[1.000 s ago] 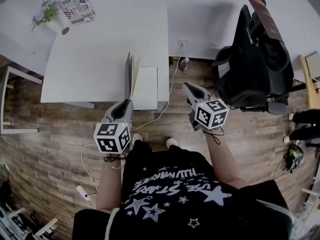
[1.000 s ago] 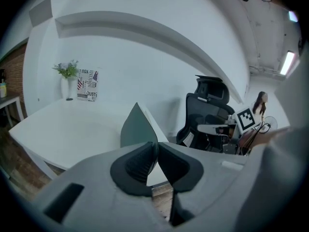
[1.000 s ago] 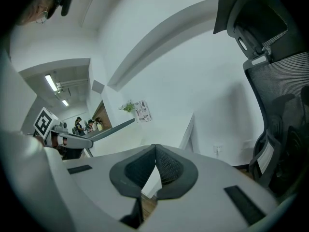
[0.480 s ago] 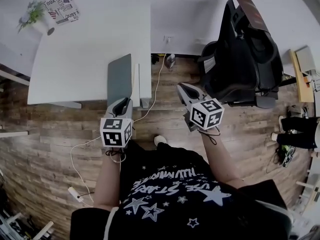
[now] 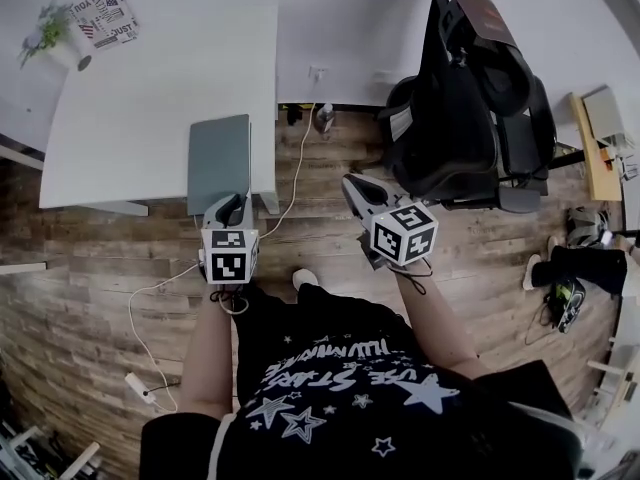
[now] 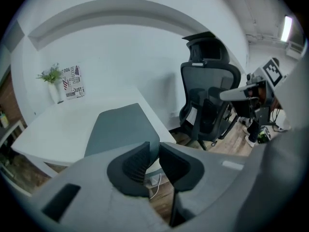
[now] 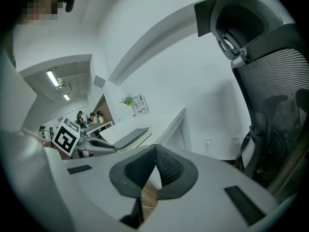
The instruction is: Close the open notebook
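The notebook (image 5: 218, 163) lies closed and flat, grey-green cover up, at the near edge of the white table (image 5: 140, 98). My left gripper (image 5: 232, 201) hovers at the notebook's near edge. Its jaws are opening: a narrow gap shows and nothing is between them. In the left gripper view the notebook (image 6: 120, 127) lies just beyond the left gripper (image 6: 154, 151). My right gripper (image 5: 352, 183) hangs over the wooden floor right of the table, shut and empty. In the right gripper view the right gripper (image 7: 155, 149) has its tips touching, and the notebook (image 7: 130, 138) shows at the left.
A black office chair (image 5: 460, 118) stands close on the right of the table. A small potted plant (image 5: 50, 33) and a printed card (image 5: 105, 18) sit at the table's far left corner. A white cable (image 5: 290, 198) runs down from a wall socket across the floor.
The notebook's cover stood upright a second ago, tipped over to the left, and now lies flat and closed. My left gripper came down to the notebook's near edge.
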A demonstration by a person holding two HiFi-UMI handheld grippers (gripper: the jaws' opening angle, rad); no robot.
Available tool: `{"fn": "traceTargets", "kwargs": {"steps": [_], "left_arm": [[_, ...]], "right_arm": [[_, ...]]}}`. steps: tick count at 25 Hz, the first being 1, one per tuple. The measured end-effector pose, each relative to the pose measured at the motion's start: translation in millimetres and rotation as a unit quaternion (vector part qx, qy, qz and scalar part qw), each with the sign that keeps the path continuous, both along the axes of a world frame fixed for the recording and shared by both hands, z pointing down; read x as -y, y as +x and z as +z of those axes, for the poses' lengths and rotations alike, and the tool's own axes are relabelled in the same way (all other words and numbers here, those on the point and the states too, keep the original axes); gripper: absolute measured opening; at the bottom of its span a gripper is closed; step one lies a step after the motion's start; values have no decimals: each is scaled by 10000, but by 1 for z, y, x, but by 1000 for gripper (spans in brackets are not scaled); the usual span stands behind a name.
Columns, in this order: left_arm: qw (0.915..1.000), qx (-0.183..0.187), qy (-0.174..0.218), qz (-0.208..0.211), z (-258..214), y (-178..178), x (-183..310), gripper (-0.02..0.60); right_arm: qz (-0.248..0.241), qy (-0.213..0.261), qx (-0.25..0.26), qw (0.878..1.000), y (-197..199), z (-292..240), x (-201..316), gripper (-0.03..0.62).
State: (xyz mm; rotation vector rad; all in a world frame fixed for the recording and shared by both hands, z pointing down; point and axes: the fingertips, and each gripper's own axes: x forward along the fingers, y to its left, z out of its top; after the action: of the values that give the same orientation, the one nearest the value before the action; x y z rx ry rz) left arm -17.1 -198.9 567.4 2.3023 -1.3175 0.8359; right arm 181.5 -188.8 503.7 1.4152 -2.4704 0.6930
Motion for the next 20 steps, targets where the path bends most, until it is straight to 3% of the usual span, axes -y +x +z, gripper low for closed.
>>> {"fn": "traceTargets", "kwargs": {"steps": [2,4,6,14,20], "left_arm": [[10000,33,-59,-38,5,5,-2,93],[9997,-129,-153,-157,3,8,-6,171],[9989,-269,-137,-353,-5,7,-10,206],[9914,-625,272,-1117,-49,-29,-54,224],[9809,-815,274,-1743,-48,-67,-112,224]], "right_arm": [[-89,9,45,9999,6,1,-1,3],[-211,36,91,9997,9,0,-2,3],[-356,91,134,9992,9,-4,0,3],[-870,392,375,9947,-25,-23,12,3],[-1469,294,288,9883,-74,-14,0,3]]}}
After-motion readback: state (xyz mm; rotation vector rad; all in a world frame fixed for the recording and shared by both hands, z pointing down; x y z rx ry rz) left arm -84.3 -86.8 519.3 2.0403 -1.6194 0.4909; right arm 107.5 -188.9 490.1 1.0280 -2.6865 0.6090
